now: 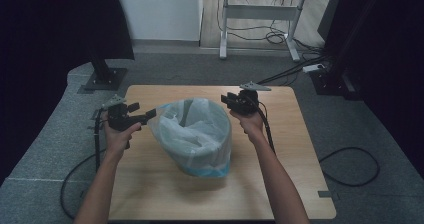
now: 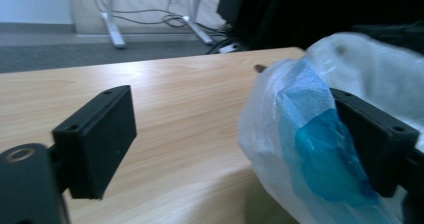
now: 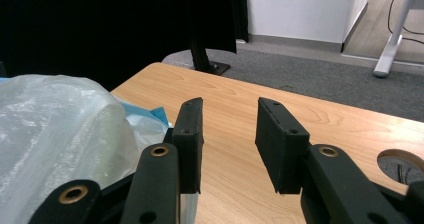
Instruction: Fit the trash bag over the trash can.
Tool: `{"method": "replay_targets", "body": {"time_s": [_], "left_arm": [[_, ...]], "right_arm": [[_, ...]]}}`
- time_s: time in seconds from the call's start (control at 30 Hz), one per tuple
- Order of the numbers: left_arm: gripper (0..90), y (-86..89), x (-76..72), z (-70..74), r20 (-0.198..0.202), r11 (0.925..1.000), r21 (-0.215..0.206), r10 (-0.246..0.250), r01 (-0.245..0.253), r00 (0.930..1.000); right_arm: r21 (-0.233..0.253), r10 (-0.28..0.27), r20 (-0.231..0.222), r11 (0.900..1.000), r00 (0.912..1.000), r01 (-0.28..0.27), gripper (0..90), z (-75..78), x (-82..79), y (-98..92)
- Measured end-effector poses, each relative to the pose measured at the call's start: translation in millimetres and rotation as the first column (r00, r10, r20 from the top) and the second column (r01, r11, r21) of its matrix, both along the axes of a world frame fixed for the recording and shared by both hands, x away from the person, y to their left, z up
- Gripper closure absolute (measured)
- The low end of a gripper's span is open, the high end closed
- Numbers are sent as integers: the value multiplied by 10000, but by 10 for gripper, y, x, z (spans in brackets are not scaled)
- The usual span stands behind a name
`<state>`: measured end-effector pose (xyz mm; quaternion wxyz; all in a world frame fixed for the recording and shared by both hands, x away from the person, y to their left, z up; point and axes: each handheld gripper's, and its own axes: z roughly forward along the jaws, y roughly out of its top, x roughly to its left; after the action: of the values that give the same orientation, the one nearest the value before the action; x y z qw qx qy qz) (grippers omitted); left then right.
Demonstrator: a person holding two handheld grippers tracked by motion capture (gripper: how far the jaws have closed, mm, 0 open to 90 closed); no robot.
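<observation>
2 grippers are held at either side of a bin lined with a clear plastic bag, which is seen at the middle of the high view on a wooden table. The bin is blue and is tilted, its open mouth turned toward the upper left of that frame.

The left gripper is held at the left of the frame, its tip just at the bag's left rim. In the left gripper view its jaws are seen wide apart — 1 at the lower left over bare table, the other at the right edge pressed against the bag, with the blue bin showing through the film. Nothing is clamped between them.

The right gripper is held in the upper middle of the high view, just beside the bag's far right rim. In the right gripper view its 2 jaws are parted with a bare gap between them — the bag is bunched at the lower left, close to the left jaw, though contact cannot be told.

A desk frame and floor cables are seen beyond the table.
</observation>
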<state>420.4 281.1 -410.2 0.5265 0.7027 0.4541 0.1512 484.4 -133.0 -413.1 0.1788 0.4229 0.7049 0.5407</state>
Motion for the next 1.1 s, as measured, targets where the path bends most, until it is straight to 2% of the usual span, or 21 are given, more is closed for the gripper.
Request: {"method": "replay_targets", "body": {"time_s": [0.1, 0.2, 0.33, 0.4, 0.53, 0.6, 0.67, 0.73, 0.77, 0.8, 0.87, 0.9, 0.93, 0.97, 1.03, 1.1], "left_arm": [[19, -93, 18, 4, -431, 9984, 566, 7, 18, 9991], [0, -148, 32, 30, -677, 9976, 691, 92, -45, 9977], [0, -155, 18, 92, -597, 9935, 1129, 210, -141, 9980], [0, -138, -20, 150, -410, 9922, 1230, 230, -178, 9989], [23, -137, -142, 362, 208, 9879, 1530, -271, 236, 9994], [74, -172, -186, 477, 471, 9838, 1646, -801, 713, 9957], [127, -268, -223, 599, 688, 9726, 1802, -1616, 1471, 9845], [162, -434, -254, 709, 837, 9463, 2318, -2504, 2255, 9645], [197, -520, -262, 752, 848, 9297, 2572, -2934, 2635, 9522], [222, -589, -262, 782, 791, 9161, 2788, -3208, 2880, 9438], [249, -755, -249, 842, 607, 8833, 3235, -3771, 3392, 9242], [260, -870, -229, 874, 395, 8600, 3353, -4208, 3847, 9063], [275, -937, -213, 889, 234, 8461, 3422, -4426, 4088, 8964], [282, -1045, -182, 906, -12, 8252, 3591, -4668, 4361, 8843], [297, -1198, -127, 915, -372, 7889, 3946, -4986, 4711, 8661], [340, -1338, -73, 898, -819, 7507, 4184, -5295, 5113, 8443]], "right_arm": [[-237, 55, 71, 9997, 10000, -53, 609, 1, -15, 32], [-560, 46, 101, 9984, 9999, -40, 604, -8, -39, 83], [-691, -5, 286, 9976, 9996, 25, 604, 24, -86, 77], [-686, -52, 392, 9976, 9992, 79, 604, 55, -122, 45], [-695, 50, 624, 9976, 9980, -6, 599, 96, -273, -40], [-656, 106, 750, 9978, 9971, -56, 592, 105, -387, -100], [-574, 217, 874, 9982, 9959, -167, 576, 102, -528, -166], [-498, 447, 987, 9980, 9941, -399, 533, 91, -720, -247], [-435, 604, 1025, 9975, 9929, -562, 511, 84, -816, -288], [-398, 689, 1077, 9971, 9918, -650, 498, 76, -913, -333], [-175, 894, 1158, 9960, 9892, -880, 478, 54, -1088, -424], [-101, 959, 1161, 9954, 9886, -953, 467, 42, -1162, -463], [-10, 1014, 1186, 9948, 9878, -1020, 453, 12, -1288, -530], [72, 1076, 1209, 9940, 9868, -1093, 444, -12, -1361, -572], [296, 1262, 1121, 9910, 9857, -1302, 433, -94, -1572, -695], [479, 1310, 1079, 9894, 9855, -1368, 430, -171, -1750, -795]]}}
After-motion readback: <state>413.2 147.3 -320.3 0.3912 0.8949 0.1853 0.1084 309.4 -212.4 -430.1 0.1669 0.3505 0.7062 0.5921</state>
